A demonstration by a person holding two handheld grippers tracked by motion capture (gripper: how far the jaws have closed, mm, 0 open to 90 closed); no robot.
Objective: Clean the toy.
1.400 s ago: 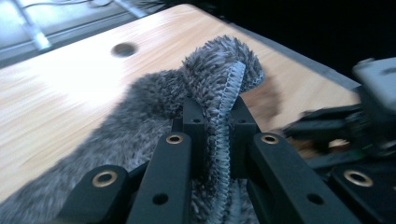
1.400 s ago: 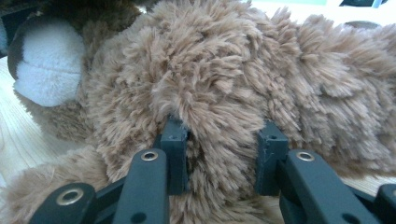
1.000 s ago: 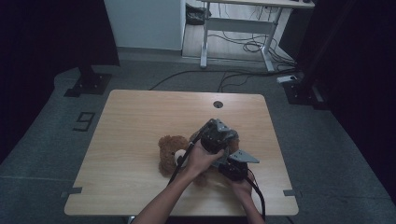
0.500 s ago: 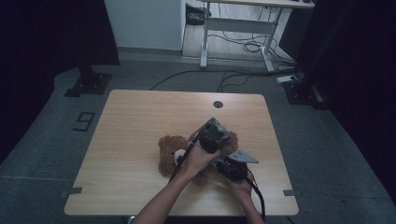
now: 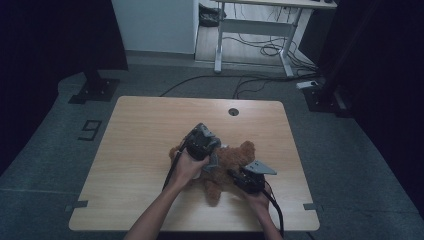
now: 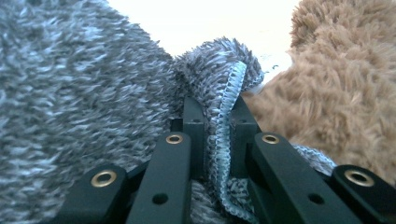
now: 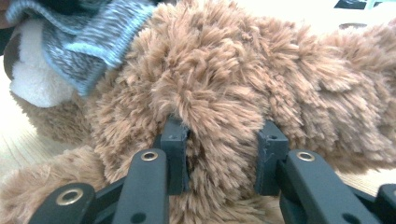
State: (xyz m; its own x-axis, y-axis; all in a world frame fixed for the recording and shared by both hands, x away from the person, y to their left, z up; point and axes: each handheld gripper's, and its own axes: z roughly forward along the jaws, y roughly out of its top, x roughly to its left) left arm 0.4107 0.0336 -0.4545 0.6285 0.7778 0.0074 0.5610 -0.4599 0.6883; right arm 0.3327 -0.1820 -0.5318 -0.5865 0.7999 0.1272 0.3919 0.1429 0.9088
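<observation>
On the surface (image 5: pixel 150 130) near its front edge, the left tongs (image 6: pixel 218 128) pinch the grey knit top's (image 6: pixel 84 93) hem and the right tongs (image 7: pixel 223 154) squeeze the teddy bear (image 7: pixel 243 79), so the top looks only partly off or on

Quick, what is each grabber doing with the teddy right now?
Left gripper: shut on the grey knit cloth's blue-edged hem.
Right gripper: shut on the brown teddy bear's fur.

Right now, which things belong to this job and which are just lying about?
In use:
teddy bear
grey knitted garment
left gripper, clamping the garment's hem
right gripper, squeezing the bear

Lying about:
floor cables
white desk frame
</observation>
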